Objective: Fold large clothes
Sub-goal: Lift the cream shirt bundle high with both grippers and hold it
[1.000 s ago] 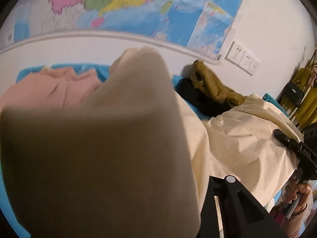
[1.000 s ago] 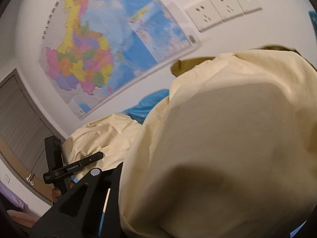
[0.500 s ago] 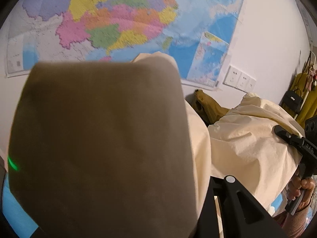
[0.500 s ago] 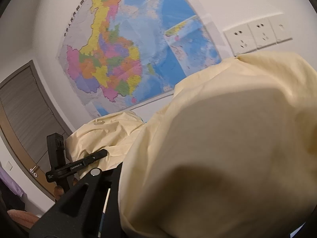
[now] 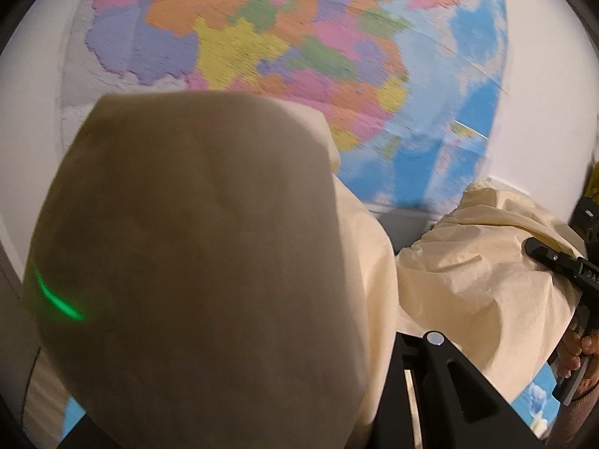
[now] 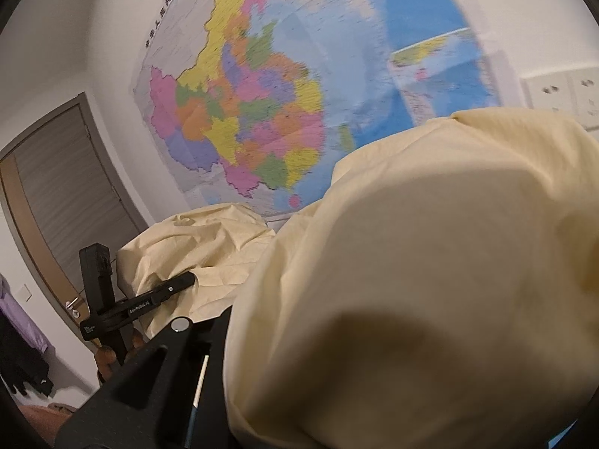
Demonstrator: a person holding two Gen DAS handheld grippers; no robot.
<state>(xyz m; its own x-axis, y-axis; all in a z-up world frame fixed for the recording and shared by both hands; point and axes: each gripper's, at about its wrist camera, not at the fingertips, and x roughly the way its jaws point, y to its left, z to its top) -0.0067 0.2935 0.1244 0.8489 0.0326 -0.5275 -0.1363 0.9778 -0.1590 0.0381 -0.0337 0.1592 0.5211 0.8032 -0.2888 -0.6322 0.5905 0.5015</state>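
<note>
"GenRobot.AI" printed on left hand-held gripper (image 6: 176,288).

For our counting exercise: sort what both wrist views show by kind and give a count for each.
Cream cloth garment: 1
Colourful wall map: 1
Black handheld grippers (left, right): 2
White wall sockets: 2
Grey door: 1
Total: 7

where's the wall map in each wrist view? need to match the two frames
Left wrist view: the wall map fills the top and centre, its lower part hidden behind the cream garment bunched in front of the lens.
Right wrist view: the wall map fills the upper centre, right of the grey door, with the cream garment covering the lower right.
Shared landmark: the map's small inset panel in the blue sea area.
</note>
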